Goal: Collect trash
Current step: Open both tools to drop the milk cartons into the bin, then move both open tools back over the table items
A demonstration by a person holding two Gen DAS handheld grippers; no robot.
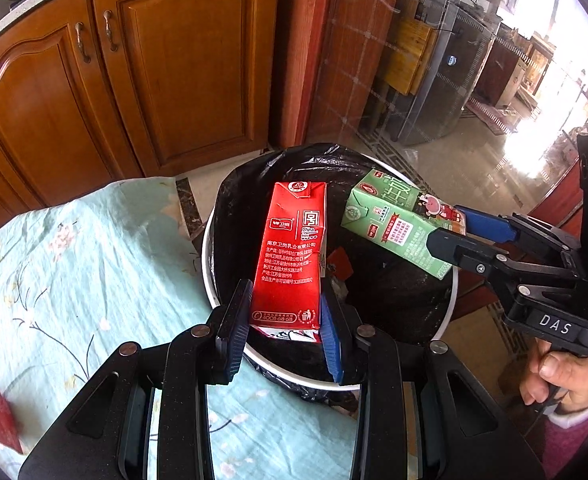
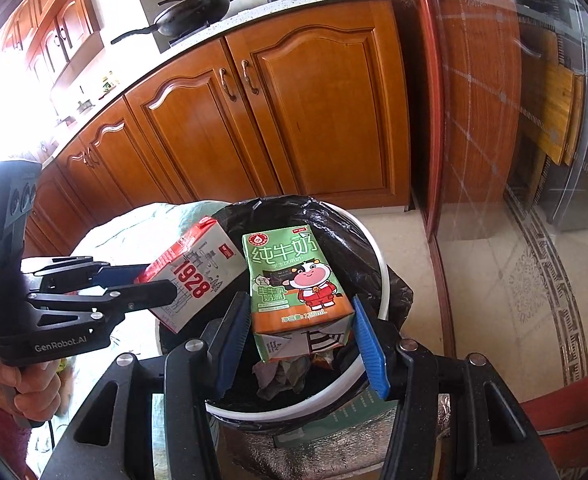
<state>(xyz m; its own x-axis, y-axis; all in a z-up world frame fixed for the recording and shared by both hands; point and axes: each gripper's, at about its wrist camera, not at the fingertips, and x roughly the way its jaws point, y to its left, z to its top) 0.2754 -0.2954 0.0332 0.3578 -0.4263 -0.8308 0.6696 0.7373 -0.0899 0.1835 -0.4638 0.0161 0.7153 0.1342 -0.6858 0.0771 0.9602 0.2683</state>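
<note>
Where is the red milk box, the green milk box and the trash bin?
red milk box (image 1: 287, 256): left wrist view, its printed side.
green milk box (image 2: 294, 276): right wrist view, its front.
trash bin (image 2: 378, 256): right wrist view, white rim.

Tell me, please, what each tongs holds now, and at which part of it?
Left tongs grip the red milk carton at its bottom end. Right tongs grip the green milk carton at its bottom end. Both hang over the bin.

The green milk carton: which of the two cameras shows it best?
The right wrist view: the green milk carton faces the lens, held in the right tool over the bin, its cartoon cow plain to see. The left wrist view shows the same carton from the side, slanted, its back end hidden by the tool.
</note>
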